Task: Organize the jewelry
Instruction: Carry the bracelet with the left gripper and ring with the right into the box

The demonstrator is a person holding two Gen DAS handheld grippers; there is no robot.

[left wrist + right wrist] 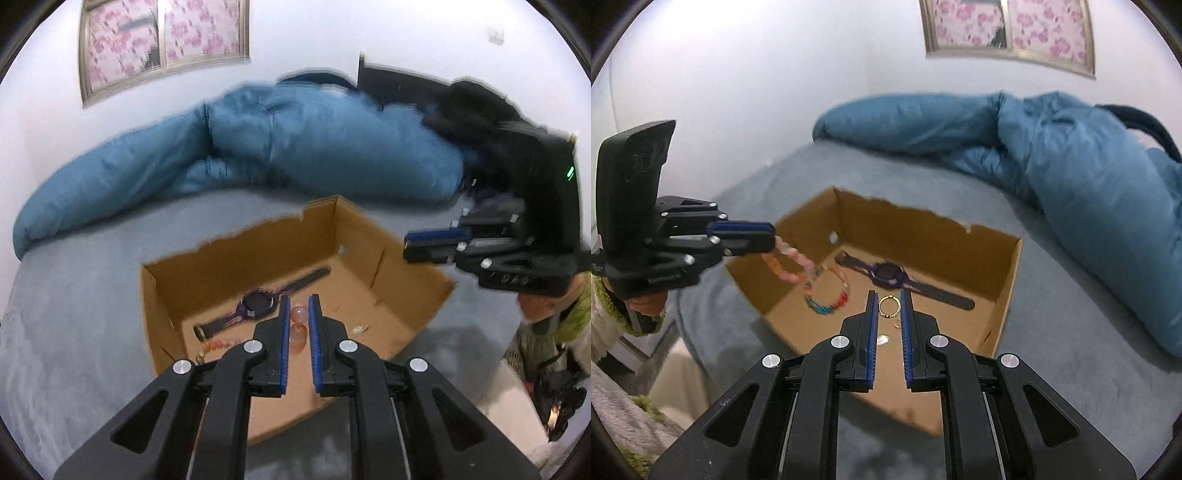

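Observation:
An open cardboard box (240, 266) (923, 236) lies on the grey bed. Inside it are a purple watch (258, 304) (886, 277), a multi-coloured bead bracelet (827, 295) and some tiny pieces (360, 328). My left gripper (298, 301) (774, 238) is shut on a pink and orange bead bracelet (298, 325) (790, 262), which hangs from its tips over the box's left wall. My right gripper (888, 295) (406, 245) is above the box's right side, shut on a thin gold ring (888, 306) between its fingertips.
A rumpled blue duvet (295, 147) (1089, 177) lies behind the box against the white wall. The bed's grey cover (74, 314) (1071, 350) surrounds the box. A person's hand and green-fringed sleeve (569, 314) (613, 306) are at the bed's near edge.

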